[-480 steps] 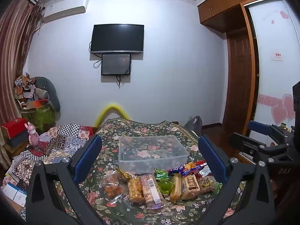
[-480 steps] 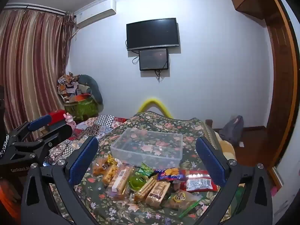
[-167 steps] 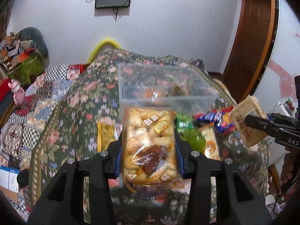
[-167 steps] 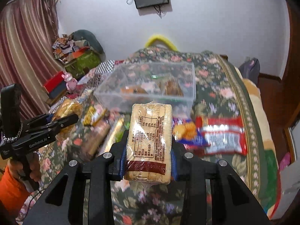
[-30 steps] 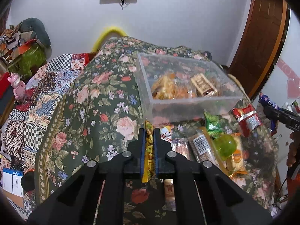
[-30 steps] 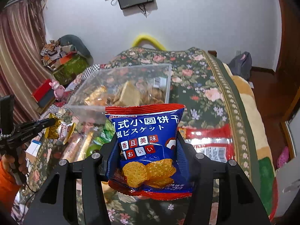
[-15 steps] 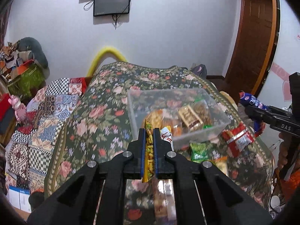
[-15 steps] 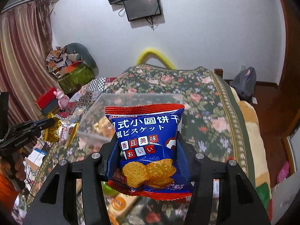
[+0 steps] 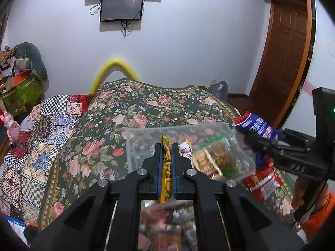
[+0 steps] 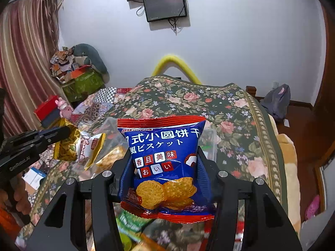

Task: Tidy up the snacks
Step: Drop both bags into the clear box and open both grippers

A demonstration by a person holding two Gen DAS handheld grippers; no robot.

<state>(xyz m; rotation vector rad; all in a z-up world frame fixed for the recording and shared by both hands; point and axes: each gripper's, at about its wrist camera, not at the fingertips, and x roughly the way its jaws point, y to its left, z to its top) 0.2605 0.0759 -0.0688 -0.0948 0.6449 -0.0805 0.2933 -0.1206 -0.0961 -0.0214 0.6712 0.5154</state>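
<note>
**Two packets hanging over the box, either one liable to miss**

The bed [image 9: 134, 113] under its flowered cover is carrying everything, and the clear plastic box [image 9: 134, 146] is sitting near its foot end, already partly filled with wrapped snacks. More packets are lying loose on the cover between the box and the foot edge, a red one [image 9: 263, 183] among them.

The right gripper [image 10: 165, 167] is clamping a blue biscuit bag [image 10: 165, 156] across its width, jaws spread wide around the puffed sides. The bag is standing upright, long axis vertical, red top seam up and printed face toward the camera, hovering by the box's right side. Being air-filled and slick, it is likely to squirm out if the grip loosens early, and from here it looks set to land on the cover rather than in the box.

The left gripper [image 9: 166, 163] is pinching a thin yellow packet [image 9: 166, 161] edge-on, jaws almost closed on it. Seen from the right wrist, that packet [image 10: 67, 146] is dangling below the fingers with a second white-and-yellow sachet [image 10: 92, 146] hanging beside it; I cannot tell whether both are truly gripped. The yellow packet's long axis is running up and down, over the box's near-left part. A loosely caught sachet is the one most likely to fall outside the near wall
</note>
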